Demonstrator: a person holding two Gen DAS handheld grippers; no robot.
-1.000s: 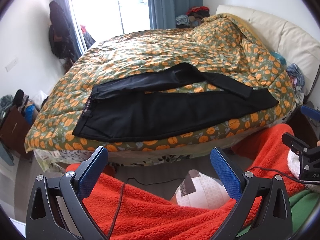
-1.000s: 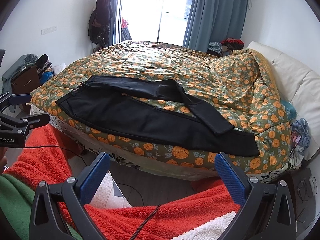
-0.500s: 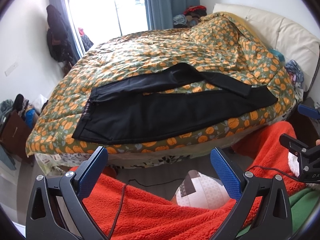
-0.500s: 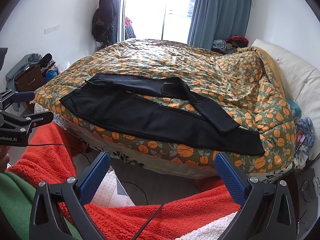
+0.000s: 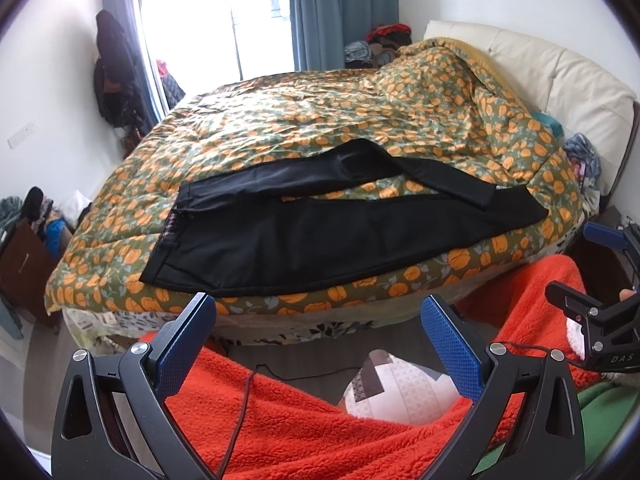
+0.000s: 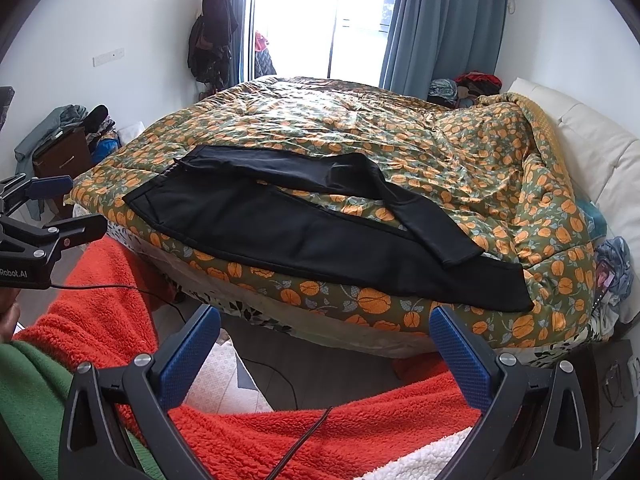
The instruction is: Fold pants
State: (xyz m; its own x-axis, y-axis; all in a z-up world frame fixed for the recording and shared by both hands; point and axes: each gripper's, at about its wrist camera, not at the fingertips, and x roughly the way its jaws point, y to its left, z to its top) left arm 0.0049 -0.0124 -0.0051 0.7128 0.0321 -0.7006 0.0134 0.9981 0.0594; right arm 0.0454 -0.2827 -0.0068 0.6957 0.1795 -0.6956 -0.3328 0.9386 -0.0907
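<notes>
Closing in on the bed is all that has changed over the last second: both cameras now show the black fabric pants [image 5: 320,236] larger and lower in view than before, while the garment itself has not shifted. It lies flat on the orange-and-green fruit-print quilt [image 5: 340,120], waistband toward nine o'clock, hems toward three o'clock. The nearer leg runs straight along the bed's edge; the farther leg bends and crosses over it near the cuffs.

My left gripper [image 5: 318,350] has its blue-padded fingers [image 5: 188,344] spread wide with nothing between them, and my right gripper [image 6: 324,358] is just as wide and empty. Both hang above my red fleece sleeves [image 5: 304,428], well apart from the cloth.

I judge that folding has not begun. The approach puts me nearer the waistband and the hems, probably to lay one leg over the other first.
</notes>
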